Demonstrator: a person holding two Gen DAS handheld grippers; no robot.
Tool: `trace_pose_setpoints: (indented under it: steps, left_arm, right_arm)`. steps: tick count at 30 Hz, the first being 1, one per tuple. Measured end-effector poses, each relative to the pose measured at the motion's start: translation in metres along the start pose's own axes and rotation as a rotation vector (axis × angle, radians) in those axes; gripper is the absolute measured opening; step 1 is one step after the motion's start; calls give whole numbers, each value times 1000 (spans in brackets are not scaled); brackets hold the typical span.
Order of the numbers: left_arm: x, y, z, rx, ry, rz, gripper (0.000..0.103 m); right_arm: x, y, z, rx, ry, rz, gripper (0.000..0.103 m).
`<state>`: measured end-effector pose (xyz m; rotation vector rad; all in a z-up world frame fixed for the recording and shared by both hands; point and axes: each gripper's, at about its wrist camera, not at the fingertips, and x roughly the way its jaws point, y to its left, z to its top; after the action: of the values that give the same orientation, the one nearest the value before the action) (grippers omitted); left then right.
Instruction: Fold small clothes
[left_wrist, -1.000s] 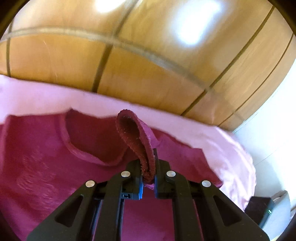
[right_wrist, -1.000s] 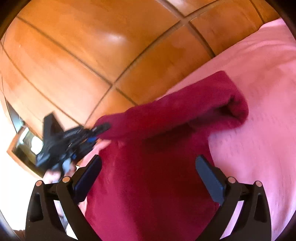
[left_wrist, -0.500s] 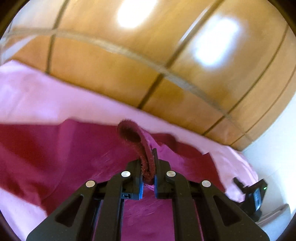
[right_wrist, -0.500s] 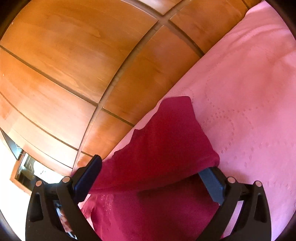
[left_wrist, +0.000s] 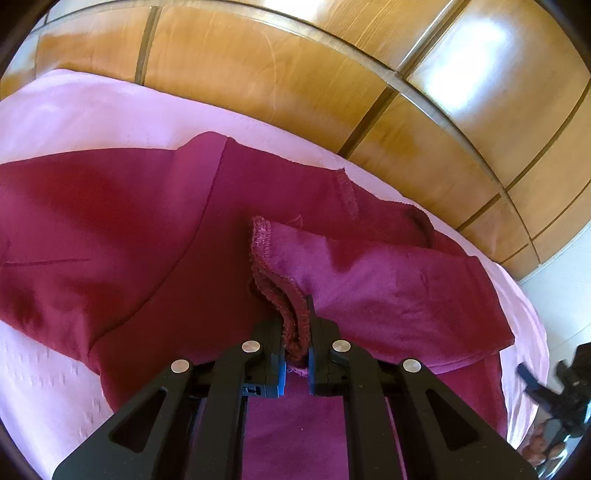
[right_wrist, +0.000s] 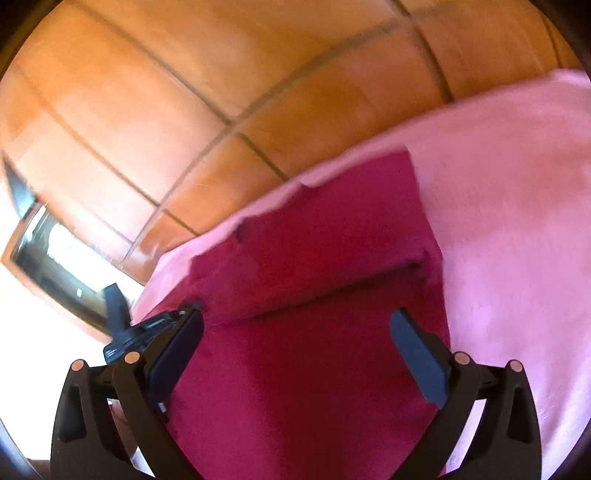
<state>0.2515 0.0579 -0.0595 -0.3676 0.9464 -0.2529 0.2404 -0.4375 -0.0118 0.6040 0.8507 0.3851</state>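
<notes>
The left gripper (left_wrist: 295, 354) pinches the red garment's (left_wrist: 147, 240) hem; the right gripper's (right_wrist: 295, 343) fingers (right_wrist: 417, 350) gape wide above it.

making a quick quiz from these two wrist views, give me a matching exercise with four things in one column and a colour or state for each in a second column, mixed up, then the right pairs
Things:
1. left gripper
2. right gripper
3. garment
4. bedcover

States or colours:
A. pale pink, spread under the cloth
B. jaws wide apart, nothing between them
C. dark red, partly folded over itself
D. clamped on a stitched hem

Pairs: 1-D, 2-B, 3-C, 4-A
</notes>
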Motion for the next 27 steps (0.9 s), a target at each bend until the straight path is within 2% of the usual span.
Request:
trace_pose_setpoints:
  steps: [2, 4, 7, 8, 11, 13, 15, 16, 18, 20, 21, 22, 24, 26, 27]
  left_arm:
    - [-1, 0, -1, 0, -5, -7, 7]
    - [-5, -1, -1, 10, -21, -11, 7]
    - [-12, -7, 7, 34, -64, 0, 7]
    - [-15, -8, 11, 42, -84, 11, 7]
    - [-18, -5, 19, 58, -116, 33, 7]
    - [-10, -2, 18, 65, -90, 55, 7]
    - [6, 2, 11, 68, -26, 97, 7]
    - [11, 3, 7, 70, -15, 117, 10]
    - [9, 4, 2, 78, -49, 141, 11]
    - [-3, 1, 1, 47, -98, 225, 18]
    - [-13, 0, 1, 24, -139, 234, 21]
    - [-22, 0, 1, 11, -169, 223, 25]
    - [-42, -7, -1, 5, -241, 182, 50]
    - [-49, -20, -2, 50, -261, 133, 53]
    - [-45, -28, -1, 83, -245, 122, 53]
  right_arm:
    - [0, 15, 13, -34, -31, 14, 101]
    - [14, 25, 25, -62, -48, -19, 101]
    - [47, 24, 38, -73, -31, -123, 100]
    - [65, 20, 40, -81, -14, -199, 99]
    - [90, 9, 29, -94, 26, -336, 96]
    - [97, 7, 19, -129, 18, -363, 96]
    - [103, 15, 7, -209, 15, -426, 96]
    - [107, 16, 5, -235, 16, -450, 96]
    - [112, 21, 2, -268, 18, -486, 98]
    - [117, 23, 0, -289, 28, -507, 100]
    - [117, 22, 0, -293, 29, -514, 100]
    - [117, 23, 0, -297, 29, -519, 100]
    - [116, 21, 0, -297, 24, -516, 100]
    - [117, 21, -1, -297, 23, -515, 100]
    - [116, 21, -1, -298, 23, -516, 101]
